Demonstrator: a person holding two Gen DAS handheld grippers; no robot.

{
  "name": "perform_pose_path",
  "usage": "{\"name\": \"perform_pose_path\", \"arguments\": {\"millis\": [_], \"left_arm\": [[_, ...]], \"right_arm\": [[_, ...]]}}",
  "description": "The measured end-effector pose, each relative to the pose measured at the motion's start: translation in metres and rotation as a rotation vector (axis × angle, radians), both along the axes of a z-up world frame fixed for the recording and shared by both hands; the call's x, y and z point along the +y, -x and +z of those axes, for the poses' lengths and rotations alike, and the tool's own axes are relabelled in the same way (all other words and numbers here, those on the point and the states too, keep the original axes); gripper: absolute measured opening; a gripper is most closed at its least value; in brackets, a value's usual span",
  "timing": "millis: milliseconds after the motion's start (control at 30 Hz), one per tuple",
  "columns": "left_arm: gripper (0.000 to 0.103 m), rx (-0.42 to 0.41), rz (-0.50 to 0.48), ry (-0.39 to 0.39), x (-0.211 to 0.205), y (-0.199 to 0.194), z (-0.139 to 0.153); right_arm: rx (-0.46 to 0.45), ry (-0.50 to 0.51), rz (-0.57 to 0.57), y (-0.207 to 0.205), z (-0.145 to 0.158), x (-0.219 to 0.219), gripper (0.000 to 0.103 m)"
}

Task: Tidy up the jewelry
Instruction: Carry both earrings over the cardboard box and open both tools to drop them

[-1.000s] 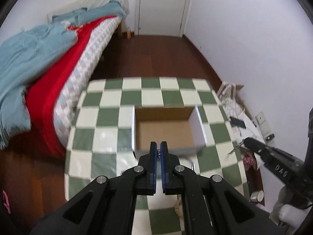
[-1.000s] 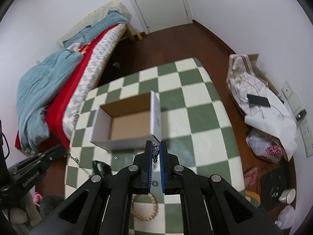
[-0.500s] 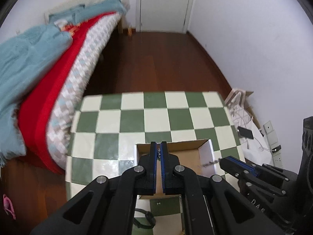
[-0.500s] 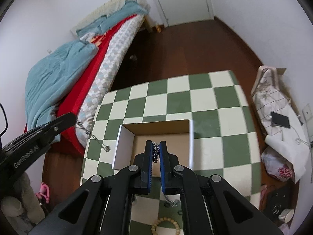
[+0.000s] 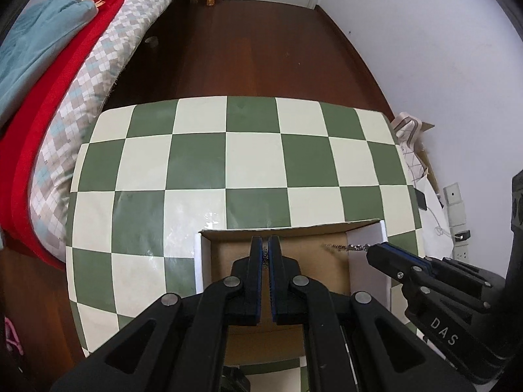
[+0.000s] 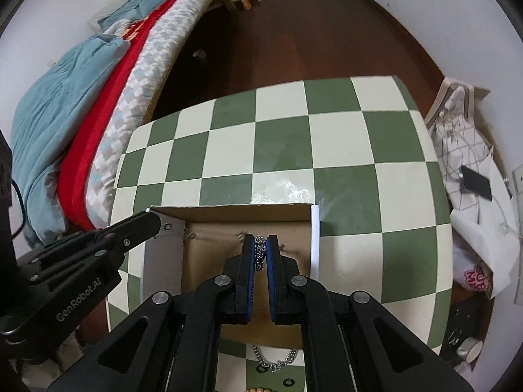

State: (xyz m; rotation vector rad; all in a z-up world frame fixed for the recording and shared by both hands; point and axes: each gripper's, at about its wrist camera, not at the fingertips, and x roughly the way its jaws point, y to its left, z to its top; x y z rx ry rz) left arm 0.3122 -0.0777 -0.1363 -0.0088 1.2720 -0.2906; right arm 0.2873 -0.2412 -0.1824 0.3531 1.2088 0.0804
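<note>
An open cardboard box point(image 5: 291, 229) with white outer walls stands on the green-and-cream checked table point(image 5: 251, 160). My left gripper point(image 5: 264, 251) hangs over the box's inside, shut on one end of a thin silver chain point(image 5: 265, 256). To its right my right gripper point(image 5: 371, 252) reaches in, a stub of chain sticking out of its tip. In the right wrist view my right gripper point(image 6: 260, 251) is shut on the chain point(image 6: 260, 252) above the box point(image 6: 228, 210) floor. My left gripper point(image 6: 158, 223) comes in over the box's left wall.
A chunky silver chain point(image 6: 274, 361), small rings point(image 6: 288, 383) and wooden beads point(image 6: 261, 390) lie on the table in front of the box. A bed point(image 5: 65, 75) with red and blue bedding lies left. A bag point(image 6: 457, 121) and a phone point(image 6: 475, 184) lie on the floor at the right.
Both grippers have moved forward and down with the chain. The box, which was ahead of the fingertips, now lies under them.
</note>
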Motion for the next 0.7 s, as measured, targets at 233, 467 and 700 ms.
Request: {"name": "perform_pose_path", "arguments": {"millis": [233, 467, 700], "left_arm": [[0.007, -0.056, 0.033, -0.099, 0.006, 0.002, 0.01], [0.079, -0.186, 0.096, -0.195, 0.024, 0.018, 0.024], [0.103, -0.231, 0.134, -0.225, 0.045, 0.047, 0.015]], "right_arm": [[0.078, 0.005, -0.002, -0.01, -0.009, -0.001, 0.016], [0.052, 0.129, 0.003, 0.003, 0.002, 0.007, 0.06], [0.047, 0.293, -0.006, 0.031, -0.003, 0.013, 0.098]]}}
